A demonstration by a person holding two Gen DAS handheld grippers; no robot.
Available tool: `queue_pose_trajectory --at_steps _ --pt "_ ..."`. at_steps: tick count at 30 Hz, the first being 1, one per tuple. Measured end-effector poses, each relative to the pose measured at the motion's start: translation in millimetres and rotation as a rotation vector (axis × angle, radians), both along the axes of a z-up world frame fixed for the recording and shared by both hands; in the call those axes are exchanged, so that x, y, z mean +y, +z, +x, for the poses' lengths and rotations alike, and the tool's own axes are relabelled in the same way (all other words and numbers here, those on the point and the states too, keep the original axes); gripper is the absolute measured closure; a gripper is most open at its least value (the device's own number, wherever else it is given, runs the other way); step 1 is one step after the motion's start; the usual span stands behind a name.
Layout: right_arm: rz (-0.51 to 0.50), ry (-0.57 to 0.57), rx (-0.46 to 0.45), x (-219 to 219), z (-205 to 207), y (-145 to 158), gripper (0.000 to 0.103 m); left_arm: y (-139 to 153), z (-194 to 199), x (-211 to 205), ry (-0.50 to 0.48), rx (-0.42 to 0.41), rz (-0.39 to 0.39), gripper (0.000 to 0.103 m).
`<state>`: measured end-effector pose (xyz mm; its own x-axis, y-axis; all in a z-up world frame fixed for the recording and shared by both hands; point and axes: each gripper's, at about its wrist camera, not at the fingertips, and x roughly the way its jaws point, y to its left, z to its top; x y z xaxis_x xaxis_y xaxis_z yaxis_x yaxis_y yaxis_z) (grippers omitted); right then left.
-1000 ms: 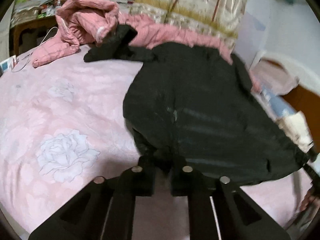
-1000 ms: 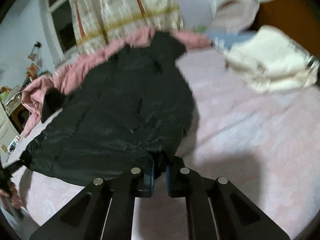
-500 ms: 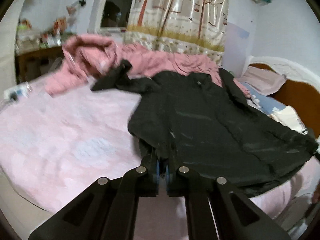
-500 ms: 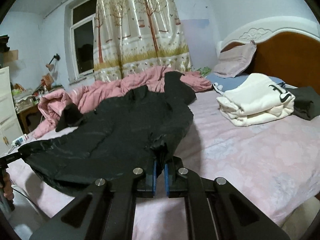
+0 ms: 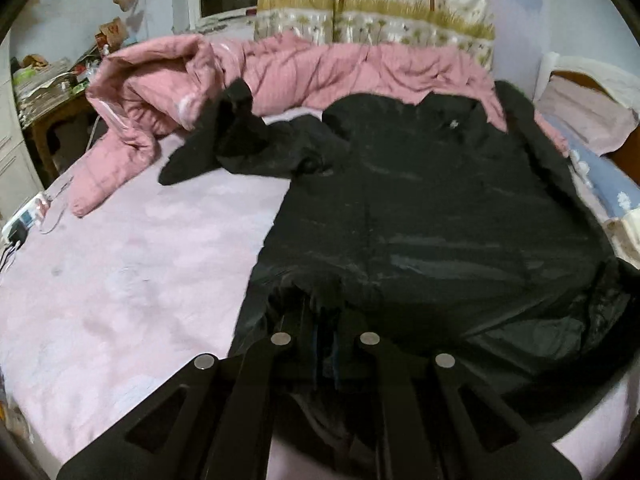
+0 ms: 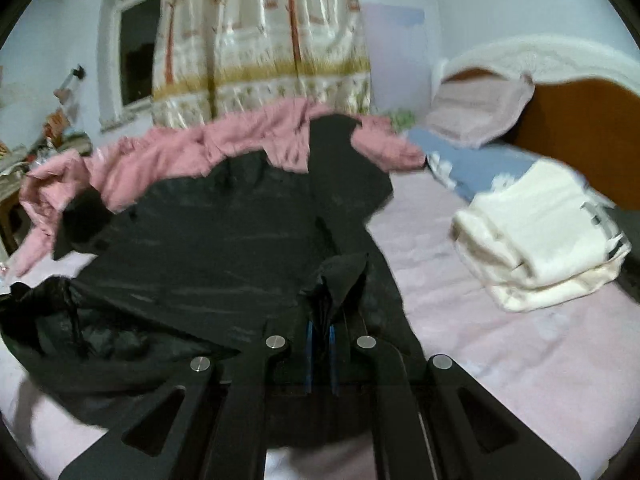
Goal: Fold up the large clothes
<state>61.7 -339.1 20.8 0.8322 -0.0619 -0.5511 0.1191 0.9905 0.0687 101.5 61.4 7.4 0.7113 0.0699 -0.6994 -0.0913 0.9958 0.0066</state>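
A bedroom, with a bed (image 5: 120, 280) under a pale pink flowered sheet filling both views. Nearest, the left gripper (image 5: 325, 322) has its jaws pinched tight on the near hem of a large black coat (image 5: 440, 208), the fabric bunched up between its blue pads. The right gripper (image 6: 320, 328) is likewise clamped on the other end of the same hem, a peak of black cloth standing up just past its fingertips. The hem sags in folds between the two. Beyond them the coat lies spread over the sheet, collar toward the far side, one sleeve flung out to the left. A folded cream garment (image 6: 548, 236) sits on the right of the bed, well apart from the coat. Farther off, a rumpled pink quilt (image 5: 280, 68) runs along the far edge, touching the coat's collar. A patterned curtain (image 6: 264, 40) hangs behind, beside a dark window (image 6: 136, 52).
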Motion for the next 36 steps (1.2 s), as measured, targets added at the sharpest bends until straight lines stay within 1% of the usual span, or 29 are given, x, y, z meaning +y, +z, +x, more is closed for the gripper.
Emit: queue_pose_trajectory --at_steps 2,3,4,5,6,7,8,9,10,11,12,13,15,17,18,20,22,23,24,25,26,27,28,29,30,32,33,34,36 --pt "0.034 0.001 0.031 -7.7 16.2 -21.6 0.096 -15.4 11.4 -4.4 -0.014 0.002 0.034 0.093" --pt "0.035 -0.001 0.048 -9.2 20.9 -28.7 0.096 -22.1 14.9 -6.0 -0.026 -0.011 0.045 0.091" --pt "0.046 -0.010 0.080 -12.2 26.1 -35.2 0.096 -28.3 16.4 -6.3 -0.039 -0.032 0.051 0.088" --pt "0.064 -0.010 0.093 -15.3 27.5 -38.8 0.096 -32.9 17.9 -5.9 -0.045 -0.046 0.053 0.084" --pt "0.090 -0.006 0.087 -18.5 27.7 -38.9 0.092 -34.2 19.8 -3.7 -0.047 -0.044 0.035 0.081" --pt "0.111 -0.008 0.072 -22.8 25.4 -36.9 0.088 -31.2 20.0 0.5 -0.043 -0.052 0.009 0.071" --pt "0.119 -0.015 0.063 -26.2 23.1 -35.1 0.075 -24.1 17.8 5.2 -0.036 -0.084 -0.017 0.045" --pt "0.112 -0.048 0.041 -31.5 16.9 -30.5 0.054 -14.9 11.0 10.7 -0.022 -0.138 -0.027 0.029" --pt "0.099 -0.072 0.020 -35.1 14.0 -27.0 0.041 -4.7 2.9 14.6 -0.004 -0.201 -0.022 0.004" --pt "0.078 -0.097 -0.015 -38.8 7.2 -21.7 0.022 7.2 -9.4 19.8 0.013 -0.275 -0.009 0.000" --pt "0.055 -0.113 -0.055 -41.9 -0.6 -14.6 0.020 17.2 -19.7 24.3 0.014 -0.329 -0.003 0.000" --pt "0.037 -0.110 -0.077 -44.6 -7.0 -8.5 0.020 25.1 -27.4 28.4 -0.004 -0.357 -0.007 0.000" --pt "0.027 -0.065 -0.090 -48.1 -15.1 1.6 0.017 35.8 -36.9 36.1 -0.065 -0.370 -0.033 0.000" --pt "0.033 -0.008 -0.090 -50.3 -21.0 7.7 0.017 36.2 -38.9 41.9 -0.123 -0.328 -0.061 0.000" --pt "0.036 0.011 -0.079 -51.1 -22.0 7.9 0.017 33.4 -36.8 43.4 -0.146 -0.290 -0.076 0.000" --pt "0.059 0.049 -0.029 -53.5 -17.3 3.9 0.017 18.7 -25.0 43.0 -0.215 -0.169 -0.120 0.000" --pt "0.120 0.098 0.041 -57.3 -8.0 -7.9 0.017 -2.8 -11.2 35.5 -0.269 -0.049 -0.136 0.000" --pt "0.144 0.119 0.068 -57.9 -3.8 -13.6 0.017 -10.0 -8.4 31.4 -0.272 -0.030 -0.120 0.003" --pt "0.159 0.150 0.108 -54.7 3.4 -21.1 0.017 -15.8 -5.8 26.7 -0.271 -0.044 -0.099 0.005" --pt "0.151 0.169 0.127 -50.0 6.1 -27.0 0.017 -20.5 0.4 23.1 -0.257 -0.053 -0.075 0.013" --pt "0.126 0.196 0.151 -43.0 10.8 -33.3 0.025 -25.1 7.6 19.1 -0.242 -0.040 -0.052 0.033" --pt "0.066 0.208 0.175 -33.1 16.6 -39.1 0.046 -29.4 15.4 15.2 -0.245 -0.021 -0.044 0.046" --pt "-0.002 0.194 0.188 -24.7 20.9 -44.5 0.060 -32.8 21.9 12.7 -0.238 -0.013 -0.035 0.069" --pt "-0.051 0.175 0.203 -20.3 24.6 -49.2 0.080 -36.4 27.3 10.1 -0.215 -0.011 -0.015 0.083" --pt "-0.072 0.143 0.204 -18.5 27.2 -51.5 0.092 -37.7 30.6 8.2 -0.197 -0.014 0.000 0.086" --pt "-0.084 0.070 0.173 -21.8 25.3 -48.5 0.097 -36.3 32.4 3.8 -0.184 -0.036 0.022 0.088" --pt "-0.094 0.011 0.152 -24.9 23.1 -45.9 0.099 -36.7 33.9 3.0 -0.171 -0.046 0.029 0.088" --pt "-0.104 -0.028 0.149 -27.9 21.3 -45.4 0.099 -36.5 35.1 3.3 -0.157 -0.050 0.025 0.081" --pt "-0.084 -0.081 0.165 -38.0 22.1 -48.3 0.100 -38.6 40.2 8.9 -0.141 -0.033 0.004 0.052"
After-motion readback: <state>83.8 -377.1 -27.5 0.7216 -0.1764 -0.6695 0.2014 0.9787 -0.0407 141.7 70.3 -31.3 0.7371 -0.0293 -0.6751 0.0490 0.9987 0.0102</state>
